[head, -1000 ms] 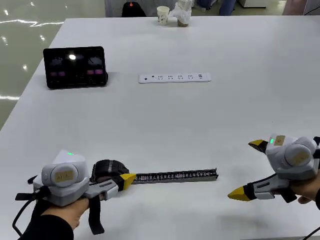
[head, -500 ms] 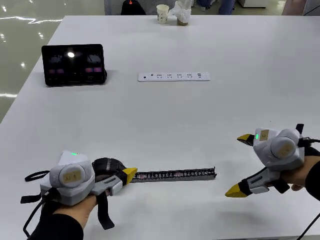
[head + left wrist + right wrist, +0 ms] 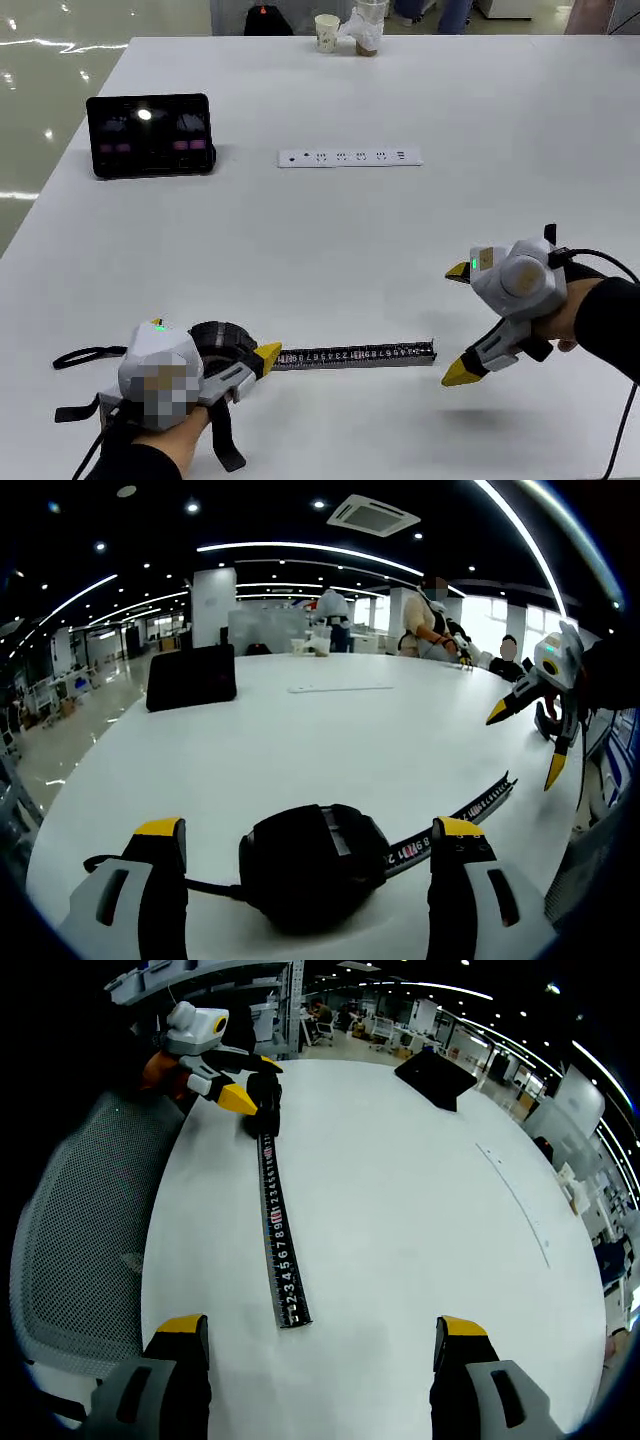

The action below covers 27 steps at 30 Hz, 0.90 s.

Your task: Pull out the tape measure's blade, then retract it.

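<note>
- at the back left of the white table [image 3: 300,250], a dark tablet [image 3: 150,135] is standing well apart from the work.
- near the front edge, the left gripper [image 3: 309,832] is reaching around the tape measure's black case [image 3: 222,340]. its jaws are standing wide on either side, and the left gripper view is showing a gap between each jaw and the case, so it is straddling the case rather than clamping it.
- the blade [image 3: 355,354] is lying pulled out and flat on the table, running rightward from the case, with a white power strip [image 3: 349,157] well behind it.
- the right gripper [image 3: 456,322] is hovering just beside the blade's free end, jaws spread apart and holding nothing. in the right gripper view that end is sitting between the two jaws, nearer one than the other.
- the pull-out is looking done or nearly so, with the retraction yet to come.
- the main risk is sitting with the unclamped case: any tug or push on the blade could be sliding the whole tape measure across the smooth table instead of moving the blade.
- the blade is lying flat against the surface, so the right jaws closing on its end could be pressing it down or skating off it rather than catching it.
- a blade let go at full length could be whipping back and kicking the loose case out from between the left jaws.
</note>
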Each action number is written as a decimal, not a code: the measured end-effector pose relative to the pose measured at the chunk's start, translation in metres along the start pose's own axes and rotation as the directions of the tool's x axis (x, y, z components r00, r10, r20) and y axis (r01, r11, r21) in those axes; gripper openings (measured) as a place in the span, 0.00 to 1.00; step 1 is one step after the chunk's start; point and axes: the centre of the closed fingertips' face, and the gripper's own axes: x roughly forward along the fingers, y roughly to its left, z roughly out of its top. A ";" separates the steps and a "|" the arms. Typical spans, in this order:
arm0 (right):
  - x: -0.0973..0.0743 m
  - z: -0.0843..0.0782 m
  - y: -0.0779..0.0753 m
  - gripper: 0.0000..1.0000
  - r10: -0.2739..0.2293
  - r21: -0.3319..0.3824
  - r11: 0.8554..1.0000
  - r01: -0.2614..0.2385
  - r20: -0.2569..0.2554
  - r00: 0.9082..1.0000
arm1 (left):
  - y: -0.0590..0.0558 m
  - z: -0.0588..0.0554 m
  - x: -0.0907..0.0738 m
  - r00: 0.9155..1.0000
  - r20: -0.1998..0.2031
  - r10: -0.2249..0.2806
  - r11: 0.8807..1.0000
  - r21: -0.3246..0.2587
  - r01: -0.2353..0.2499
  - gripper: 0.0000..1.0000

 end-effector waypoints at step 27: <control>0.029 -0.013 0.020 0.34 0.137 -0.076 0.987 -0.142 -0.072 0.988 | -0.005 -0.013 0.005 1.000 -0.003 -0.023 1.000 0.005 0.023 0.99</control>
